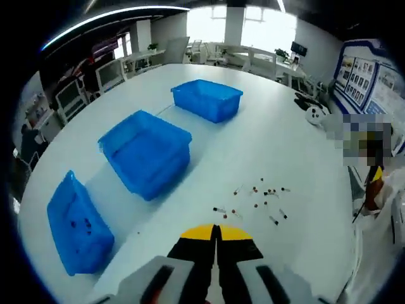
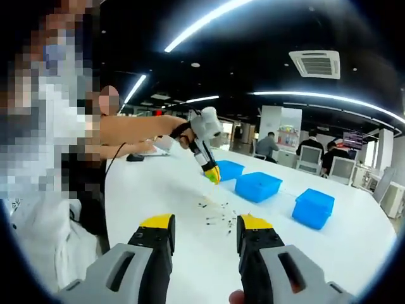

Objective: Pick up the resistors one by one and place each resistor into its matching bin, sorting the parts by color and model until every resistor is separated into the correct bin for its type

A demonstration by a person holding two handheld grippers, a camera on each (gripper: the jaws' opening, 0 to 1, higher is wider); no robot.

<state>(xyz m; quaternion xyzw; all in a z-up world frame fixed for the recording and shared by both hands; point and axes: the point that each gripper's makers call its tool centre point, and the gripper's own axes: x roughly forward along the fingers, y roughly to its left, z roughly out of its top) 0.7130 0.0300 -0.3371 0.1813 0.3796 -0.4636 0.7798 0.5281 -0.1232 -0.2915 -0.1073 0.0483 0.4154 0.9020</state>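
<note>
The left tongs [image 1: 215,244] are held shut and empty above the small scattered resistors [image 1: 259,199] on the white table [image 1: 278,145], beside three blue plastic bins [image 1: 145,152]. The right tongs [image 2: 204,237] are held open. One resistor should be pinched gently.

Three bins [image 1: 147,152] are bright translucent blue — all one shade — on a white table [image 1: 266,145]. The scattered resistors [image 1: 259,199] read as small dark bodies with red spots and pale leads. Both the left gripper [image 1: 215,237] and the right gripper [image 2: 205,229] are grey with black jaws capped in yellow — no pattern on either.
</note>
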